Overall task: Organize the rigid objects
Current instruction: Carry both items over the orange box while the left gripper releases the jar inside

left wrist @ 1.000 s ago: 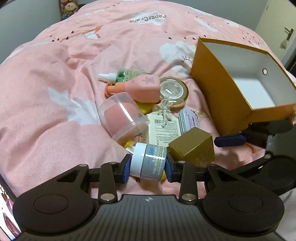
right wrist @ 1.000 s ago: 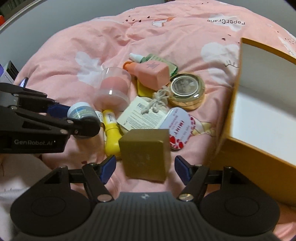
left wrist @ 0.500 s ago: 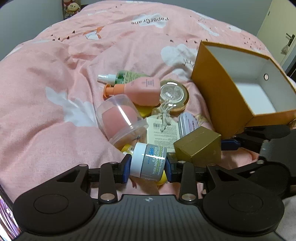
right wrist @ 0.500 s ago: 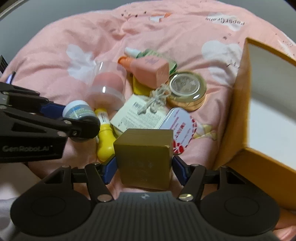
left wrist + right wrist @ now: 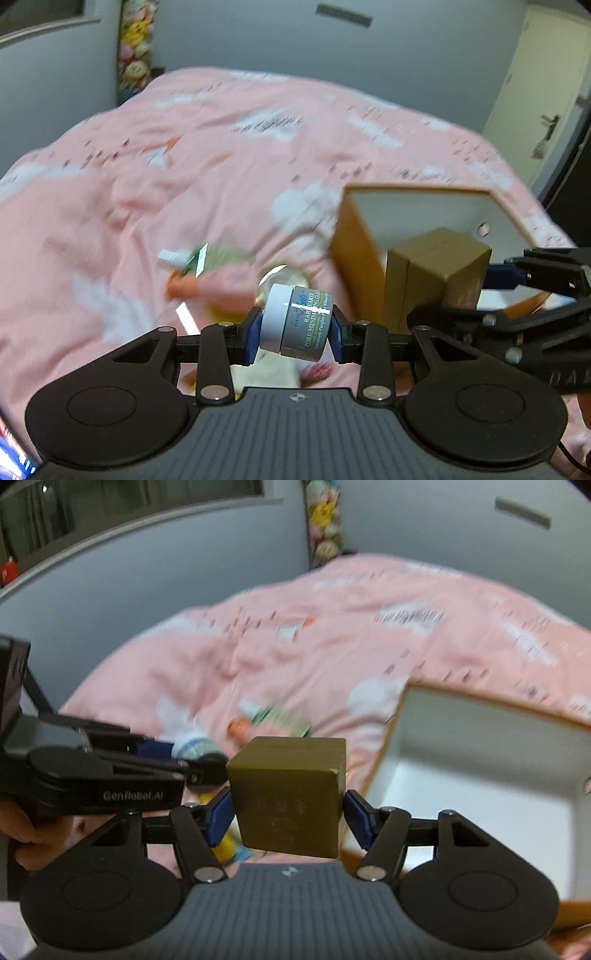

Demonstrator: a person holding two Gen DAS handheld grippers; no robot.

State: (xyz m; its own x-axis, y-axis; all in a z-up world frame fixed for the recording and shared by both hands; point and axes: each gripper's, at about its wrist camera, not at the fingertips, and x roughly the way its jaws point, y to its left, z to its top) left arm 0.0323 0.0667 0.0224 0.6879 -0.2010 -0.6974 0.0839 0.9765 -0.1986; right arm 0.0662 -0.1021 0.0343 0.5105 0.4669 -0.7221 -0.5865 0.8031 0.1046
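Note:
My left gripper (image 5: 295, 334) is shut on a grey cream jar with a white lid (image 5: 297, 321), held above the bed. My right gripper (image 5: 288, 812) is shut on a gold cube box (image 5: 290, 794), lifted beside the open orange box (image 5: 480, 775). In the left wrist view the gold cube (image 5: 436, 273) hangs in front of the orange box (image 5: 354, 251), with the right gripper (image 5: 517, 280) at its far side. The left gripper (image 5: 184, 760) with the jar (image 5: 194, 744) shows at the left of the right wrist view.
A blurred heap of cosmetics lies on the pink duvet (image 5: 184, 166): a pink bottle (image 5: 218, 284), a green spray bottle (image 5: 207, 258), a yellow tube (image 5: 225, 849). Plush toys (image 5: 135, 55) stand by the grey wall. A door (image 5: 546, 92) is at the far right.
Both grippers have lifted up off the bed with their objects. The right gripper closed on the gold cube and carried it up toward the orange box. The views now tilt up.

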